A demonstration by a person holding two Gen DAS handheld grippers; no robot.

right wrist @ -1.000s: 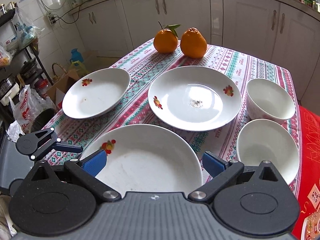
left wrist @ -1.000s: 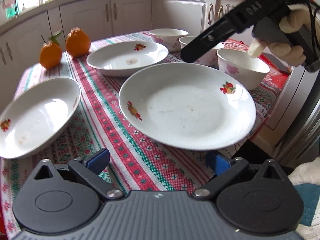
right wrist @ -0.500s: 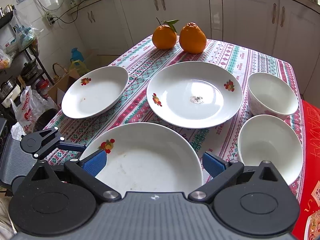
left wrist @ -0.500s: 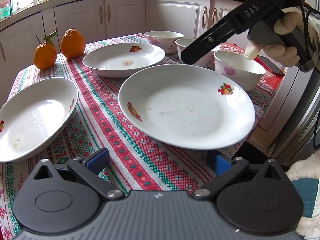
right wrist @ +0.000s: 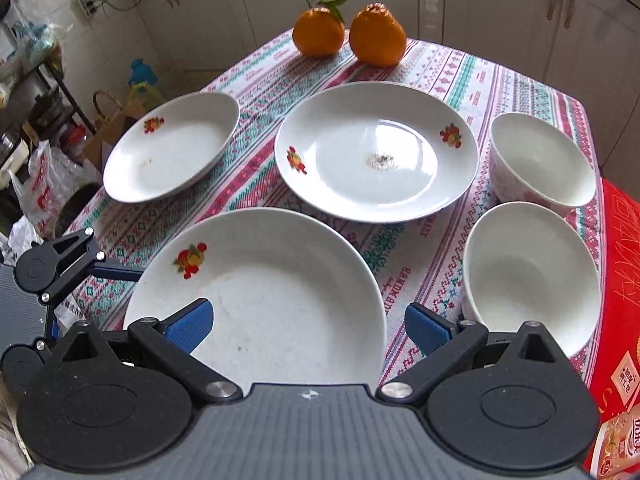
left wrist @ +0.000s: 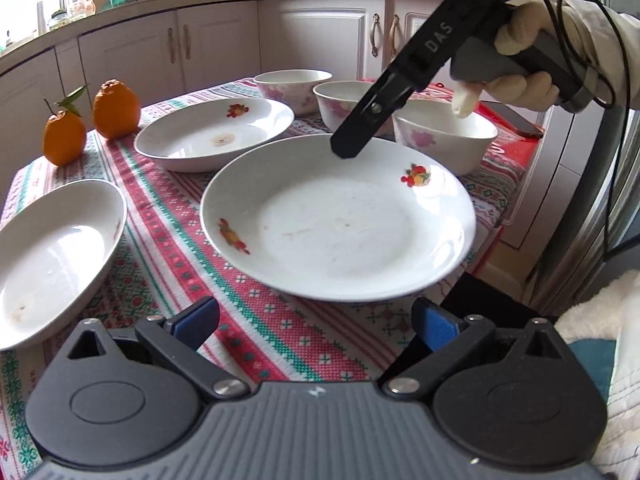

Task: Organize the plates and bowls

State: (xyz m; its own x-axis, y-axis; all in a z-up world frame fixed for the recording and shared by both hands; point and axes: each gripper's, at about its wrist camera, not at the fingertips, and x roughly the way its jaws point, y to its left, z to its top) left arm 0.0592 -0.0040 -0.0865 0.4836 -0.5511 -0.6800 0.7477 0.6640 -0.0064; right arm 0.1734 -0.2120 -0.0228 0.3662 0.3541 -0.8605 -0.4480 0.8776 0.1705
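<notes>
Both grippers released, holding nothing: right gripper (right wrist: 307,322) over near plate (right wrist: 280,280), left gripper (left wrist: 316,322) just short of its rim; w/ 3 plates (right wrist: 376,152) & 3 bowls (left wrist: 444,136) all separate on tablecloth (left wrist: 168,216), nothing stacked yet, sorting appears not begun.
</notes>
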